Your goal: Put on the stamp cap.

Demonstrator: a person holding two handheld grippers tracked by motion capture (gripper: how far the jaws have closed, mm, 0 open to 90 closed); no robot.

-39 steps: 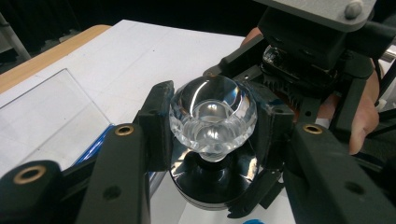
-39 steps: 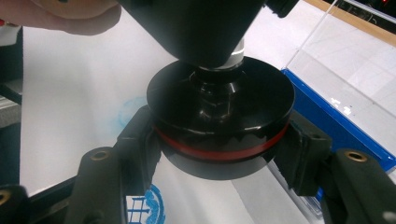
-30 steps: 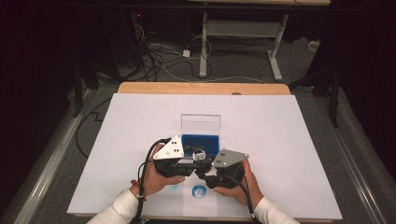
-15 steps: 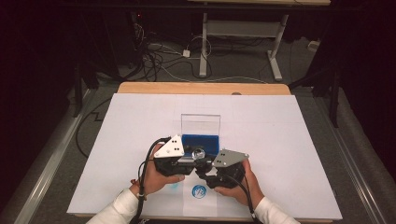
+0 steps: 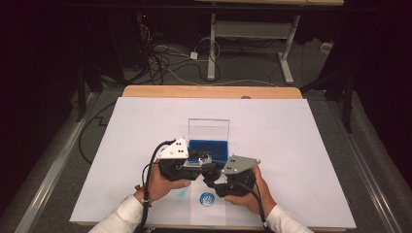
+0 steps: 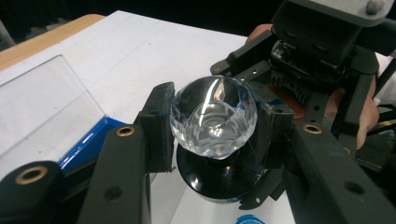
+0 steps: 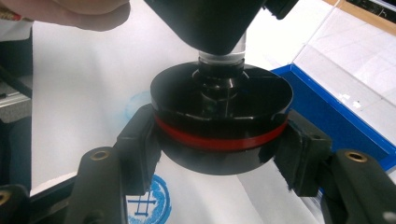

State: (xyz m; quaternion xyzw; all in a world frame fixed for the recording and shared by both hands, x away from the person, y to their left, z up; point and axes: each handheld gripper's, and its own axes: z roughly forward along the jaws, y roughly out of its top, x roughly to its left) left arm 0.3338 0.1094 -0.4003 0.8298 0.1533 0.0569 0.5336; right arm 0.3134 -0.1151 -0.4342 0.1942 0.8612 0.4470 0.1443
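The left gripper is clamped on a faceted crystal ball, while the right gripper is closed around the black round base with a red band beneath it; both are held just above the white table cover, near the front edge of the open blue case with its clear lid standing up. The step in hand looks like separating or joining the ball and its base. Next, I judge, one hand must hold steady while the other twists or pulls straight along the stem, so the glass does not slip from the pads.
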